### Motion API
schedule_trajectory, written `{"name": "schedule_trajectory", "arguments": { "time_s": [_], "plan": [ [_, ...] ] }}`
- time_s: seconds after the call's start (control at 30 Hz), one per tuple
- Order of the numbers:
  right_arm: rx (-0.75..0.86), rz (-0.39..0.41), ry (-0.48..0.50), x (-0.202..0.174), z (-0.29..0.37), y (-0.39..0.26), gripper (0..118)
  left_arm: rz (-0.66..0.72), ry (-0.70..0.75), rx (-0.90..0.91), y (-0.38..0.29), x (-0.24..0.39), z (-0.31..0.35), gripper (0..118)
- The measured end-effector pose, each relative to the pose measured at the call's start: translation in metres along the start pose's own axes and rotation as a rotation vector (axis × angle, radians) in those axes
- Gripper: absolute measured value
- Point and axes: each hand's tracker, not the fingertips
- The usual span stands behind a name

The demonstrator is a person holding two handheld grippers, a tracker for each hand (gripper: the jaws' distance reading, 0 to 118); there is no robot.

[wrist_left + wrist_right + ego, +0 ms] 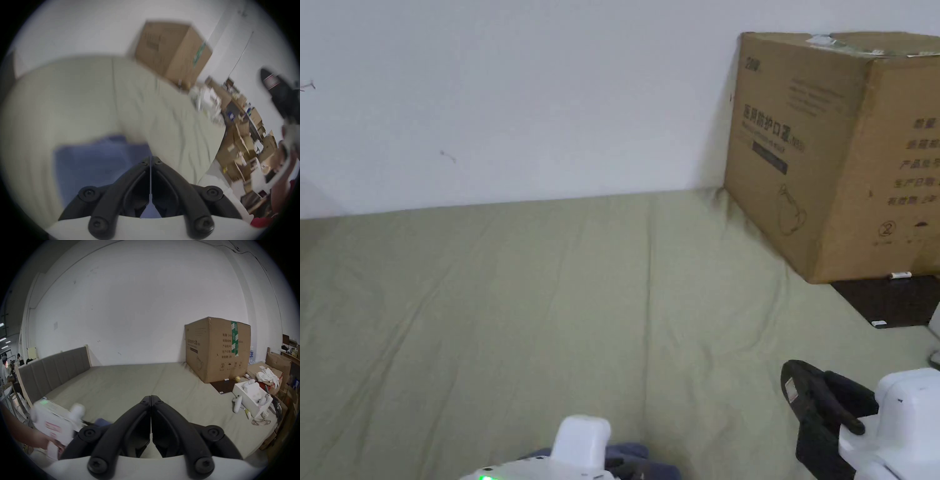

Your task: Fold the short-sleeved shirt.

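matt cloth bedsheet [550, 300], cardboard box [837, 156]

A blue-violet cloth shirt [100, 164] lies on a pale sage-green bed sheet [550, 300]. The brown cardboard box [217, 350] on the sheet carries dark print and a green-and-white tape strip [234, 339]. Both tools, left [151, 160] and right [150, 398], have black jaws on white bodies. Wall white [519, 94]; headboard grey-brown [55, 369].
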Motion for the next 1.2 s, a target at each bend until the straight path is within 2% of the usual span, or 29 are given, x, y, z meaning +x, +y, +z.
{"name": "schedule_trajectory", "arguments": {
  "time_s": [0.1, 0.2, 0.3, 0.4, 0.43, 0.47, 0.5, 0.57, 0.73, 0.83, 0.9, 0.97, 1.0, 1.1, 1.13, 1.17, 1.2],
  "plan": [
    [0.092, 0.025, -0.033, -0.013, 0.004, 0.023, 0, -0.076, 0.106, 0.258, 0.021, -0.010, 0.085, 1],
    [0.187, 0.070, -0.023, -0.027, 0.004, 0.037, 0, -0.153, 0.368, 0.499, 0.031, -0.025, 0.150, 1],
    [0.301, 0.144, -0.086, -0.044, 0.004, 0.035, 0, -0.135, 0.547, 0.748, 0.026, -0.035, 0.192, 1],
    [0.369, 0.190, -0.150, -0.052, 0.001, 0.015, 0, -0.243, 0.715, 0.836, 0.006, -0.042, 0.196, 1],
    [0.367, 0.194, -0.181, -0.052, -0.002, 0.003, 0, -0.285, 0.819, 0.840, -0.003, -0.043, 0.192, 1],
    [0.345, 0.178, -0.196, -0.052, -0.004, -0.005, 0, -0.271, 0.867, 0.818, -0.010, -0.043, 0.189, 1],
    [0.301, 0.151, -0.193, -0.050, -0.004, -0.008, 0, -0.267, 0.893, 0.809, -0.014, -0.043, 0.191, 1],
    [0.248, 0.104, -0.188, -0.048, -0.004, -0.010, 0, -0.198, 0.782, 0.768, -0.023, -0.044, 0.185, 1],
    [0.265, 0.149, -0.216, -0.045, 0.000, -0.010, 0, -0.236, 0.773, 0.721, -0.024, -0.040, 0.175, 1],
    [0.276, 0.140, -0.216, -0.044, 0.004, -0.003, 0, -0.216, 0.761, 0.732, -0.021, -0.036, 0.175, 1],
    [0.270, 0.128, -0.182, -0.044, 0.003, 0.003, 0, -0.206, 0.762, 0.737, -0.017, -0.035, 0.179, 1],
    [0.149, 0.113, -0.064, -0.042, -0.012, 0.008, 0, -0.175, 0.734, 0.729, -0.014, -0.036, 0.184, 1],
    [0.041, 0.089, -0.018, -0.043, -0.026, 0.007, 0, -0.137, 0.675, 0.690, -0.013, -0.040, 0.185, 1],
    [-0.450, -0.025, 0.136, -0.043, -0.090, -0.021, 0, -0.066, 0.556, 0.560, -0.013, -0.053, 0.182, 1],
    [-0.615, -0.051, 0.161, -0.043, -0.112, -0.039, 0, -0.050, 0.545, 0.533, -0.016, -0.057, 0.179, 1],
    [-0.712, -0.064, 0.159, -0.043, -0.128, -0.056, 0, -0.039, 0.538, 0.511, -0.018, -0.060, 0.177, 1],
    [-0.815, -0.048, 0.141, -0.043, -0.144, -0.077, 0, -0.021, 0.520, 0.483, -0.021, -0.065, 0.174, 1]
  ]
}}
